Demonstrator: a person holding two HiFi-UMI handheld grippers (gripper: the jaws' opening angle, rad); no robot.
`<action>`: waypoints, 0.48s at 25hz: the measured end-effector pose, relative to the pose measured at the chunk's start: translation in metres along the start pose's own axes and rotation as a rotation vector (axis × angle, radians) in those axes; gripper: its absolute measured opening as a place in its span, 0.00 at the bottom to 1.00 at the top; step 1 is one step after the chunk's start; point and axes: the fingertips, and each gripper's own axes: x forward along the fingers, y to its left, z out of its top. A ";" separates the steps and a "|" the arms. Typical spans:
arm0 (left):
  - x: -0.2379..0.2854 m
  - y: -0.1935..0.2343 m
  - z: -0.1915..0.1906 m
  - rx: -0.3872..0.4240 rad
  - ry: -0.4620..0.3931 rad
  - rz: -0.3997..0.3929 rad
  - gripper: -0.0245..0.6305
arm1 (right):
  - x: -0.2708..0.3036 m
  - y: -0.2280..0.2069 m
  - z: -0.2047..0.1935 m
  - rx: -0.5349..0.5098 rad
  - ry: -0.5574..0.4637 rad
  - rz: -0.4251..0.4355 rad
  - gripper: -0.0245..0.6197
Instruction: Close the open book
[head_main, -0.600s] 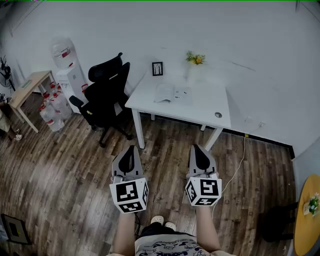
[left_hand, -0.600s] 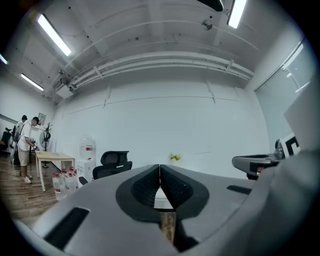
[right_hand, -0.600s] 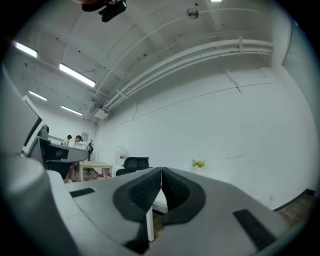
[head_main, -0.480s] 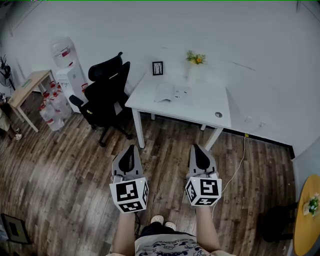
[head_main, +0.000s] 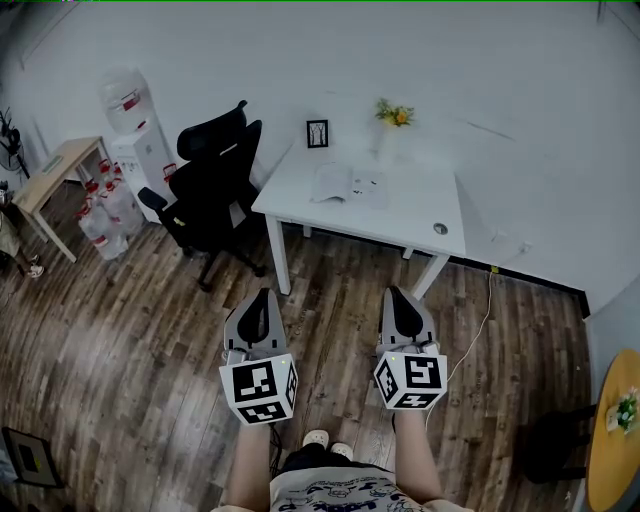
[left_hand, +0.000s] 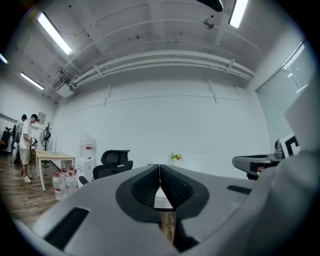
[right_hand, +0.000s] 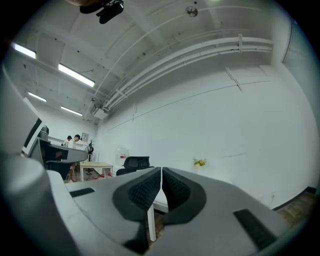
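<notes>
An open book (head_main: 347, 185) lies flat on the white table (head_main: 405, 222) against the far wall, pages up. My left gripper (head_main: 262, 302) and right gripper (head_main: 397, 296) hang side by side over the wooden floor, well short of the table, both pointing level toward it. Both are shut with nothing between the jaws. In the left gripper view the left gripper (left_hand: 159, 168) has its pads closed together, and the right gripper (right_hand: 161, 172) shows the same in the right gripper view. The table top is hidden behind the jaws in both gripper views.
On the table stand a small picture frame (head_main: 316, 134), a vase of yellow flowers (head_main: 391, 122) and a small round object (head_main: 440, 229). A black office chair (head_main: 208, 190) stands left of the table, then a water dispenser (head_main: 135, 128) with bottles. A cable (head_main: 476, 325) trails on the floor at right.
The view has shifted very slightly; both grippers stay where they were, still shut.
</notes>
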 end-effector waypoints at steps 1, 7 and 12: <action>0.001 0.002 0.000 0.001 0.000 0.001 0.07 | 0.002 -0.001 0.000 0.008 -0.001 -0.004 0.09; 0.014 0.021 -0.002 -0.002 0.001 0.008 0.07 | 0.020 0.004 0.001 0.028 -0.018 -0.012 0.09; 0.026 0.034 -0.004 -0.003 -0.001 0.004 0.07 | 0.035 0.013 0.000 0.019 -0.021 -0.008 0.09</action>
